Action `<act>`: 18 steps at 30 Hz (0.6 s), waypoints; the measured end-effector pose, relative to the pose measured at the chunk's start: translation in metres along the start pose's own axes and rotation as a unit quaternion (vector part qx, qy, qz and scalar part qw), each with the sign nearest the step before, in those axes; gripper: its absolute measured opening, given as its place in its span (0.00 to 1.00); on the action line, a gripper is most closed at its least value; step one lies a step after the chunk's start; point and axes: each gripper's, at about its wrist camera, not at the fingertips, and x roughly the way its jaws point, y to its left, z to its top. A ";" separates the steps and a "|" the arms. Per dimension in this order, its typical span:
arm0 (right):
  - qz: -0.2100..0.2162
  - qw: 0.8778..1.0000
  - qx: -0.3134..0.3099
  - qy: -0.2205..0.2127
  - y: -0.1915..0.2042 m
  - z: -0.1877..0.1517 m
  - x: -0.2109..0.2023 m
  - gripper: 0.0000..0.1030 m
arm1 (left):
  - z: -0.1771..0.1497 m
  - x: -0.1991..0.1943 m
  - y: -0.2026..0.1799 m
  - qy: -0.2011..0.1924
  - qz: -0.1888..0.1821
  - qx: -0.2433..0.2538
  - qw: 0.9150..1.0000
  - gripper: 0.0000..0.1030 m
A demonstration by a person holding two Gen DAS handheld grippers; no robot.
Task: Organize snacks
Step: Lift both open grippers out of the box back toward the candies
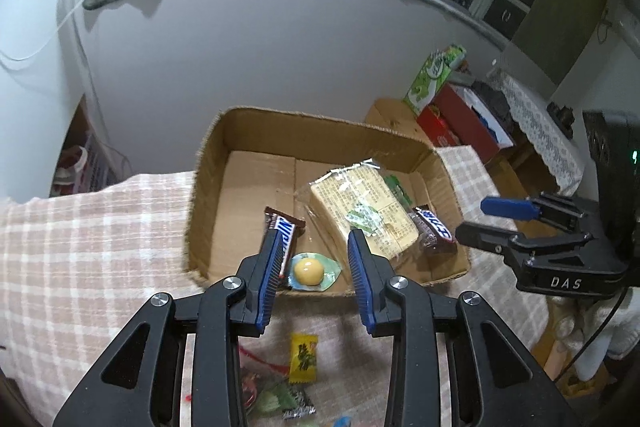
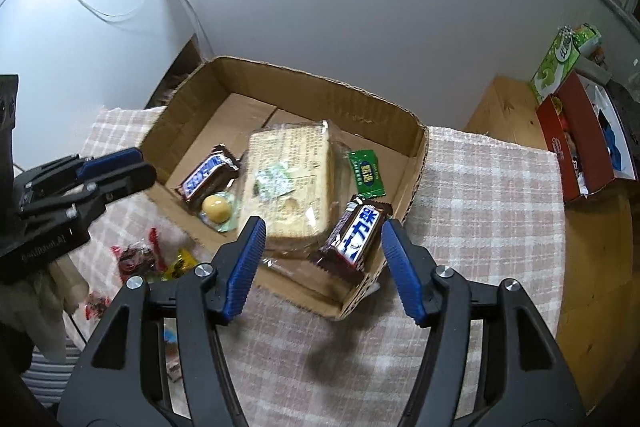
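A shallow cardboard box (image 1: 320, 131) (image 2: 412, 163) sits on a pink checked cloth. Inside lie a wrapped cracker pack (image 1: 360, 211) (image 2: 292, 179), two Snickers bars (image 1: 286, 227) (image 2: 358, 235) (image 2: 208, 175), a yolk-like candy in a clear wrapper (image 1: 308, 271) (image 2: 216, 209) and a green packet (image 2: 366, 175). My left gripper (image 1: 316, 259) is open and empty above the box's near wall. My right gripper (image 2: 324, 251) is open and empty above the box's near right corner; it also shows in the left wrist view (image 1: 476, 223).
Loose wrapped candies lie on the cloth in front of the box: a yellow one (image 1: 303, 357) and red and green ones (image 2: 136, 255). A red carton (image 2: 576, 143) and a green box (image 2: 556, 67) stand on a wooden table at the right. A white wall is behind.
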 end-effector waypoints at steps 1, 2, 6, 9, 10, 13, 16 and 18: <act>0.001 1.000 -0.003 -0.003 0.002 -0.002 -0.004 0.62 | 0.000 -0.004 0.001 -0.003 0.000 -0.002 1.000 0.31; 0.003 1.000 -0.006 -0.008 0.004 -0.005 -0.008 0.62 | -0.001 -0.008 0.002 -0.006 0.000 -0.004 1.000 0.31; 0.018 0.999 -0.014 -0.027 0.012 -0.016 -0.025 0.62 | -0.010 -0.034 0.010 -0.022 0.004 -0.012 1.000 0.31; 0.032 0.998 -0.015 -0.046 0.018 -0.024 -0.037 0.69 | -0.020 -0.053 0.019 -0.032 0.007 -0.020 0.999 0.31; 0.033 0.998 -0.015 -0.052 0.021 -0.027 -0.041 0.72 | -0.026 -0.060 0.022 -0.034 0.011 -0.023 0.999 0.31; 0.039 0.997 -0.023 -0.066 0.029 -0.036 -0.048 0.72 | -0.042 -0.075 0.034 -0.038 0.021 -0.038 0.998 0.31; 0.041 0.996 -0.035 -0.067 0.039 -0.045 -0.050 0.72 | -0.061 -0.087 0.048 -0.038 0.030 -0.061 0.997 0.31; 0.041 0.997 -0.041 -0.060 0.045 -0.051 -0.048 0.77 | -0.074 -0.093 0.056 -0.035 0.038 -0.071 0.996 0.31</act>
